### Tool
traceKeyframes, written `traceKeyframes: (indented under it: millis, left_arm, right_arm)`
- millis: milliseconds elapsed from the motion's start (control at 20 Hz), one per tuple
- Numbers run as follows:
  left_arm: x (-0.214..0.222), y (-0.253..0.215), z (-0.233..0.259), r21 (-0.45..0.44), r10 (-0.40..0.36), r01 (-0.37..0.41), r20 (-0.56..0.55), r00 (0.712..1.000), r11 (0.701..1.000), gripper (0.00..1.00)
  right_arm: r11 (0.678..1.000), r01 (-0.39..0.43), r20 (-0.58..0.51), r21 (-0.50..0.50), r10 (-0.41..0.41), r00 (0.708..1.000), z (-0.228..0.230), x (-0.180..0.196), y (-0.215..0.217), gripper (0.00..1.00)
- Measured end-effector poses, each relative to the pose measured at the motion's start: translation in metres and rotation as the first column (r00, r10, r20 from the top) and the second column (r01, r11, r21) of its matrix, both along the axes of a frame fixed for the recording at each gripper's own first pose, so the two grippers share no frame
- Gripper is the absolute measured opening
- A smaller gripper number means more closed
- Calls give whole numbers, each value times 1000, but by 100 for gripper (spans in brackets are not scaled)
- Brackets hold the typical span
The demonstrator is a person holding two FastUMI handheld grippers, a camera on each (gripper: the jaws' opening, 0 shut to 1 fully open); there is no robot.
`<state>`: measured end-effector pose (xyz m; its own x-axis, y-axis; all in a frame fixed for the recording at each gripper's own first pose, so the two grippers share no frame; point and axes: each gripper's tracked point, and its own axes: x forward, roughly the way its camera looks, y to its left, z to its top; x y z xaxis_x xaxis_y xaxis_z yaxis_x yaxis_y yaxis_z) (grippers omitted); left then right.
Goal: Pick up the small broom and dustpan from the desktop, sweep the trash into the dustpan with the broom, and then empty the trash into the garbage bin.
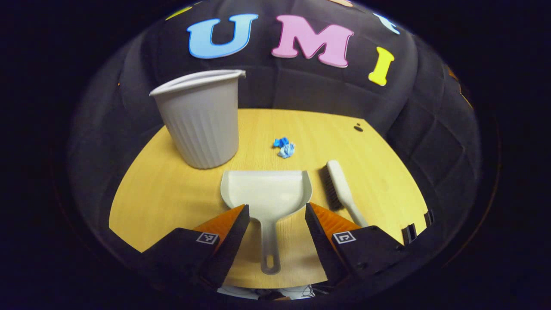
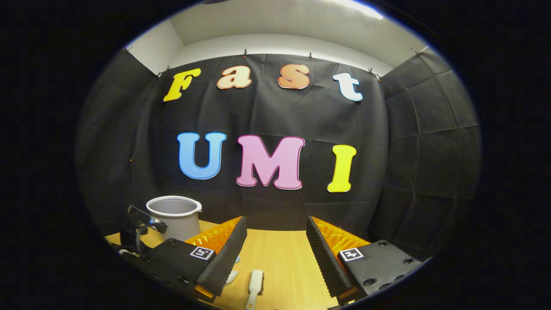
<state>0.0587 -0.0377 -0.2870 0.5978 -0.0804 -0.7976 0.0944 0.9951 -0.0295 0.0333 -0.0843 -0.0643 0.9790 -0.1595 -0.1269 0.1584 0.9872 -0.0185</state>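
nothing is picked up yet: the left gripper (image 1: 275,219) hangs released over the dustpan (image 1: 267,193) handle, the right gripper (image 2: 275,254) released above the broom (image 2: 255,286) on the desktop (image 1: 172,193), so each must lower and clench.

Dustpan (image 1: 267,193) between bin (image 1: 200,120) and broom (image 1: 340,187).

Ahead of my left gripper (image 1: 275,215): dustpan (image 1: 267,193) handle lies between the spread fingers.
Left: garbage bin (image 1: 200,118) blocks.
Right: broom (image 1: 342,189) just beside.
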Motion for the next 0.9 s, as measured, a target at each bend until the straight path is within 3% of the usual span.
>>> traceKeyframes:
  millis: [200,450,550,650,700,900]
  left_arm:
    - [-7,5,-42,14,68,-67,-179,982,998,80]
    - [-3,8,-70,74,64,-43,-321,945,996,80]
    - [-1,5,-78,97,64,-29,-380,923,995,80]
    - [11,5,-81,122,58,-10,-391,919,992,80]
    - [15,5,-81,133,55,-2,-394,918,991,71]
    - [15,-1,-91,125,31,34,-482,875,992,69]
  right_arm:
    - [999,28,-41,37,-27,999,-19,-5,-14,89]
    - [996,63,-118,68,-54,992,-48,-10,-23,87]
    - [997,45,-147,56,-37,988,-58,-12,-16,89]
    - [998,29,-183,51,-20,983,-70,-16,-11,87]
    - [998,19,-197,60,-7,980,-76,-18,-6,88]
    - [997,3,-300,79,20,954,-108,-23,1,89]
